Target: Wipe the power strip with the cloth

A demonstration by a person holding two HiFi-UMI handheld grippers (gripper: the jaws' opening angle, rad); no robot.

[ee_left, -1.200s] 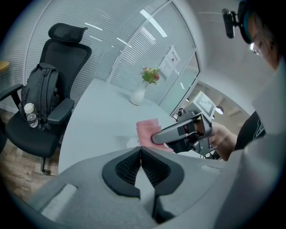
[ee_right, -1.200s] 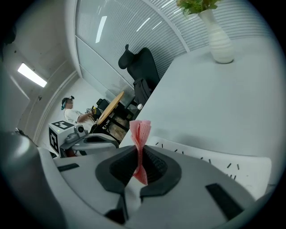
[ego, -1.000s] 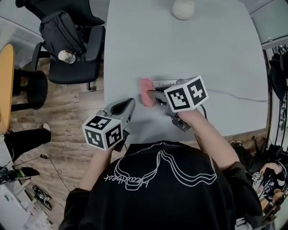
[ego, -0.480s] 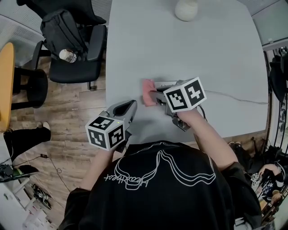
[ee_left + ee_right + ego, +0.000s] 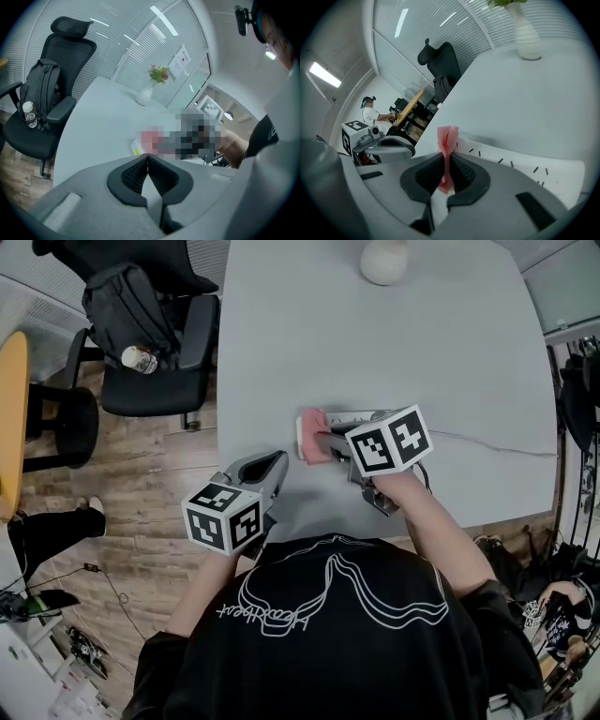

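Table [image 5: 375, 343], pale grey, seen from above, with white power strip [image 5: 349, 415] laid left to right close to near edge, cord [image 5: 487, 442] trailing off to right. Right gripper [image 5: 447, 161] clamped on folded pink cloth [image 5: 448, 137] and set at left end of power strip. Over last second, shifted slightly rightward, cloth carried along and now apparently overlapping strip's end rather than lying just left of it. Judged as a wiping stroke just begun from left end, with most of strip's length to right not yet covered. Left gripper [image 5: 147, 156] held off near left corner of table, jaws together on nothing, hardly moved in same interval and kept apart from strip. Strip therefore left unbraced and judged liable to slide under a firm push.

Containers: office chair [image 5: 155, 381] left of table, with black backpack [image 5: 127, 306] propped on it, closed, contents unseen. White vase [image 5: 383, 259] at far edge, well apart from work, filled with small pink and green flowers [image 5: 159, 73]. Clear capped bottle [image 5: 139, 359] set against backpack's lower side, pocketed or loose not determinable.
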